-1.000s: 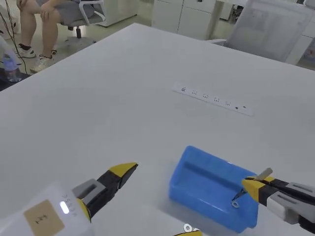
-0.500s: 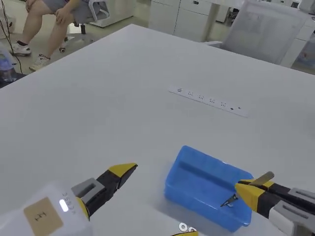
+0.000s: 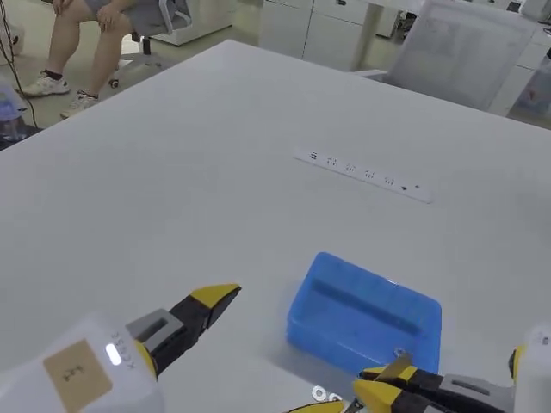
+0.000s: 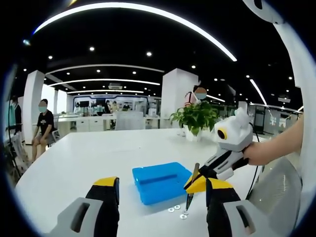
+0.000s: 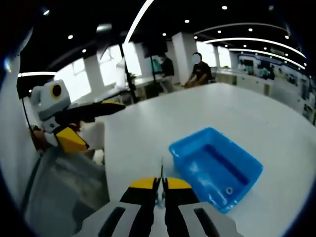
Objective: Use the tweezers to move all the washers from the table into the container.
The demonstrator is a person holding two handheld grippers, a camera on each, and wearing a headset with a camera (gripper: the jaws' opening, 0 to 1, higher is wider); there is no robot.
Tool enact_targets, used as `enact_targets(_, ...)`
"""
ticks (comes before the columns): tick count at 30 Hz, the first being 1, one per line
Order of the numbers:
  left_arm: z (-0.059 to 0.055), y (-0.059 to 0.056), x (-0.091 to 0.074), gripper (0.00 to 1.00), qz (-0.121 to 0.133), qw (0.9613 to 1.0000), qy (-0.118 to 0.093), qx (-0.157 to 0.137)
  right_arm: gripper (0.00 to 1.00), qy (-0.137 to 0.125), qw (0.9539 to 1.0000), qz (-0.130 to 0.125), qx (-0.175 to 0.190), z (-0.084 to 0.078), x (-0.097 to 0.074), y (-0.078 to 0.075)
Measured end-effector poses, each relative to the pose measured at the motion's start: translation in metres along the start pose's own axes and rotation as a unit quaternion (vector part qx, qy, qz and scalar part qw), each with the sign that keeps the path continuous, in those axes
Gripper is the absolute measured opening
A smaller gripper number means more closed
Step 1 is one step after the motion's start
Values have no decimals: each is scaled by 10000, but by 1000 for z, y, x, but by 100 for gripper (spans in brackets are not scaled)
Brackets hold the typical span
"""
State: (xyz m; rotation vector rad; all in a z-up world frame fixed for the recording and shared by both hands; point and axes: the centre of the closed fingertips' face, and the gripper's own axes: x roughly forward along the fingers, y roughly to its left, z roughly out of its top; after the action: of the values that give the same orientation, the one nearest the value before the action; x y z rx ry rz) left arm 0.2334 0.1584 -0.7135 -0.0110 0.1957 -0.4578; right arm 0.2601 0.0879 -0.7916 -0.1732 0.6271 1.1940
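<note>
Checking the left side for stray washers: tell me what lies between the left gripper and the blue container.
Bare tabletop separates the left gripper and the container in the head view.

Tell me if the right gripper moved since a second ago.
Yes. The right gripper drew back off the blue container and now sits just past its near wall.

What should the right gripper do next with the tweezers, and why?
Probably lower the tweezers in the right gripper onto the nearest of the washers lying on the table beside the blue container and pinch it: one washer already sits in the container, while several lie outside.
</note>
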Motion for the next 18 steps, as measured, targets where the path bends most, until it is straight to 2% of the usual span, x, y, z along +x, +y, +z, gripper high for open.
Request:
enact_targets(3, 1, -1, 0, 71, 2, 10000, 2, 12, 3, 108, 9999, 42, -21, -6, 4, 1)
enact_targets(12, 2, -2, 1, 71, 20, 10000, 23, 19, 3, 194, 9997, 86, -134, -12, 7, 3)
enact_targets(18, 2, -3, 1, 70, 20, 10000, 61, 46, 3, 257, 9973, 142, -668, -13, 9, 14)
